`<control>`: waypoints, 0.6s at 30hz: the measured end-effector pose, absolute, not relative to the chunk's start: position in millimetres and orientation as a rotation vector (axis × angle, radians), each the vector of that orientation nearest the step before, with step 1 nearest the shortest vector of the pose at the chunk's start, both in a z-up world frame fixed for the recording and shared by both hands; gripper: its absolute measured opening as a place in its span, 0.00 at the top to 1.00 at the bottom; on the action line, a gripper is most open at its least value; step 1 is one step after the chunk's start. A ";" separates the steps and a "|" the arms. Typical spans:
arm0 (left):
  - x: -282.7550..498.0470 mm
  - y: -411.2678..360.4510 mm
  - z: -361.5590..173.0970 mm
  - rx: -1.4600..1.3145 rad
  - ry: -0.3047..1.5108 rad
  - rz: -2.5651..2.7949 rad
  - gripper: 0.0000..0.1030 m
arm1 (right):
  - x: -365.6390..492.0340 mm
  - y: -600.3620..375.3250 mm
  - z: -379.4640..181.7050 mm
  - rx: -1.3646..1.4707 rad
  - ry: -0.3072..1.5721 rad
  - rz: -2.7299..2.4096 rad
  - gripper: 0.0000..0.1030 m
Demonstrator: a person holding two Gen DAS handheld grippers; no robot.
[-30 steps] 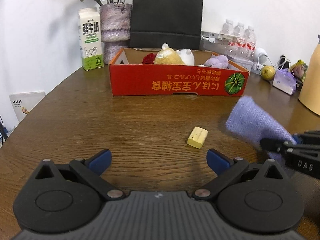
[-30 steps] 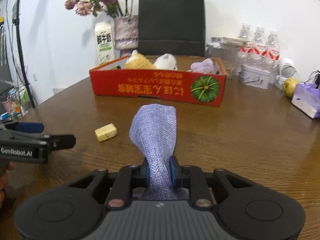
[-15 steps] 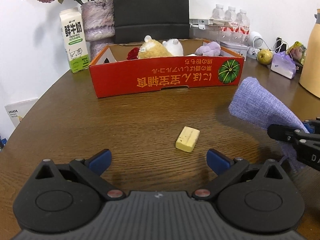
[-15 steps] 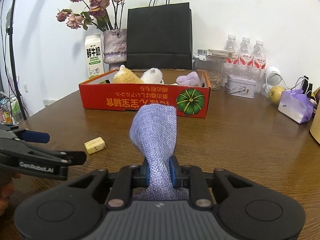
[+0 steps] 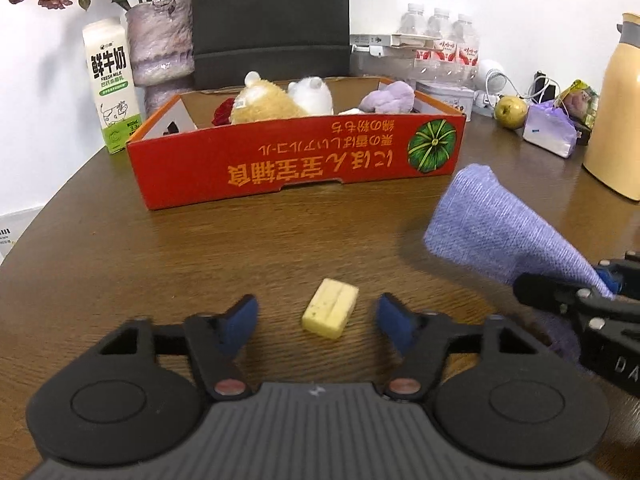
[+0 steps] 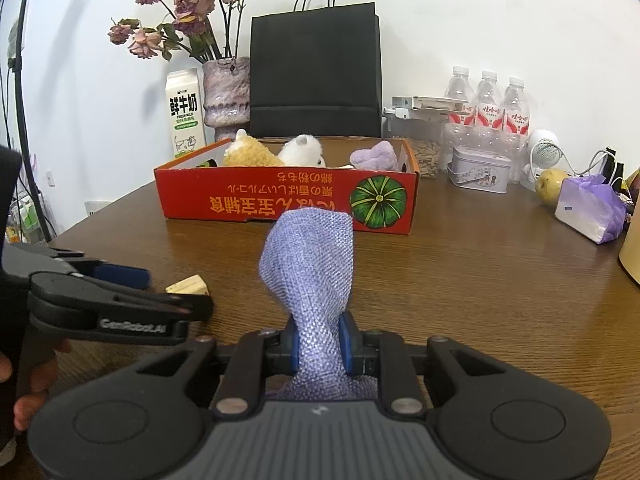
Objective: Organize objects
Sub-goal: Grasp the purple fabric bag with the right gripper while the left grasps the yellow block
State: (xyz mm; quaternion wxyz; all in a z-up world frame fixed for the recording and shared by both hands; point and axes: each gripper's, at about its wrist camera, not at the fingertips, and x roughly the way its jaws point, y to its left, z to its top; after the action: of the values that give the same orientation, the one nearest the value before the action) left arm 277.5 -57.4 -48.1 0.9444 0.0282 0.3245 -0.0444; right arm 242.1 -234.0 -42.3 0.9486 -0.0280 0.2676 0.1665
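Observation:
A small yellow block [image 5: 330, 314] lies on the brown table, between the blue pads of my open left gripper [image 5: 318, 320], touching neither. The block also shows in the right wrist view [image 6: 188, 285], partly hidden by the left gripper [image 6: 120, 300]. My right gripper [image 6: 319, 346] is shut on a lavender woven cloth pouch [image 6: 310, 258], which sticks up forward above the table. The pouch shows at the right of the left wrist view [image 5: 496, 226]. A red cardboard box [image 5: 304, 160] [image 6: 280, 202] stands behind, holding plush toys [image 5: 266, 104].
Behind the box stand a milk carton [image 5: 112, 108], a vase of dried roses [image 5: 160, 46] and a black paper bag [image 6: 314, 70]. At the right are water bottles [image 6: 486, 100], a tin [image 6: 480, 168], a pear [image 5: 510, 111], a purple packet [image 6: 590, 206] and a tan jug [image 5: 614, 116].
My left gripper has moved forward and down so the yellow block now sits between its pads. My right gripper has lifted back a little with the pouch.

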 end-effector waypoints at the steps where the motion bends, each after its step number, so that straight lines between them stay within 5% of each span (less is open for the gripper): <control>1: 277.9 -58.3 -47.9 0.052 0.658 -0.096 0.57 | 242.3 -233.7 -42.6 -0.058 0.545 0.338 0.83; 2: 278.2 -58.9 -47.6 0.048 0.654 -0.101 0.74 | 242.6 -233.4 -42.7 -0.060 0.546 0.338 0.83; 3: 278.0 -59.3 -47.2 0.045 0.651 -0.106 0.79 | 242.5 -233.2 -43.0 -0.061 0.547 0.337 0.83; 18: 244.9 -45.0 -34.4 0.008 0.562 -0.070 0.79 | 243.3 -233.9 -43.4 -0.056 0.551 0.340 0.83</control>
State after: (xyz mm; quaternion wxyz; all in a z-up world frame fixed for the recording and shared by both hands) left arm 244.9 -45.0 -34.4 0.9602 0.0038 0.2773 -0.0343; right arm 243.3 -233.9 -43.4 0.9477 -0.0277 0.2707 0.1669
